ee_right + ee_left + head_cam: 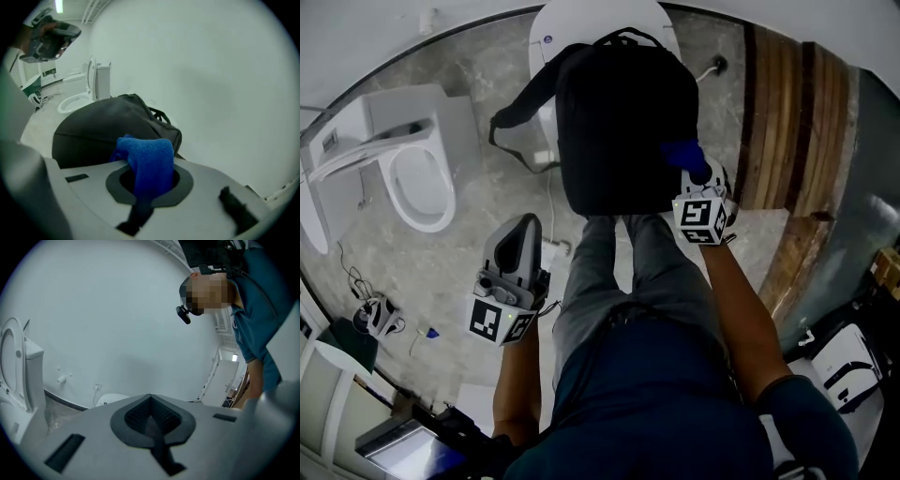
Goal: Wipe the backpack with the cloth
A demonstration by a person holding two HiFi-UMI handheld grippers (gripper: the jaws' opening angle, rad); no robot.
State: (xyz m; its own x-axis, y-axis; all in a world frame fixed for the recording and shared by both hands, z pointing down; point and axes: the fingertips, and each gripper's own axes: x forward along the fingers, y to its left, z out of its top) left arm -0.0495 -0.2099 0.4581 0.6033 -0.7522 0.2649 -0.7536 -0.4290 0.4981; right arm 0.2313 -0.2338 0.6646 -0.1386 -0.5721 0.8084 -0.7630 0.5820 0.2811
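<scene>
So the black backpack [623, 122] is propped up on what looks like a closed white toilet [605, 19], with its bottom edge right at the person's knees. The right gripper [703, 176] is clenched on the blue cloth [682, 152]. In the right gripper view a wad of it bulges out past the jaws, and it sits against the bag's lower right corner. The left gripper [523, 230] is off to the side over the floor, well apart from the bag, with its jaws pressed together on nothing (its own view just shows wall and a second toilet [18, 376]). My worry is that nothing is bracing the backpack. It's only leaning there, so a firm swipe from the right could push it sideways or slide it off the lid toward the floor, and the loose shoulder strap [514, 108] hanging off the left side won't stop that. Other thing: only a small tuft of cloth sticks out, so if the angle gets flat the hard gripper shell could drag on the fabric instead of the cloth, or the cloth could get tugged out of the grip. I'd bring the left one over to steady the bag first.
</scene>
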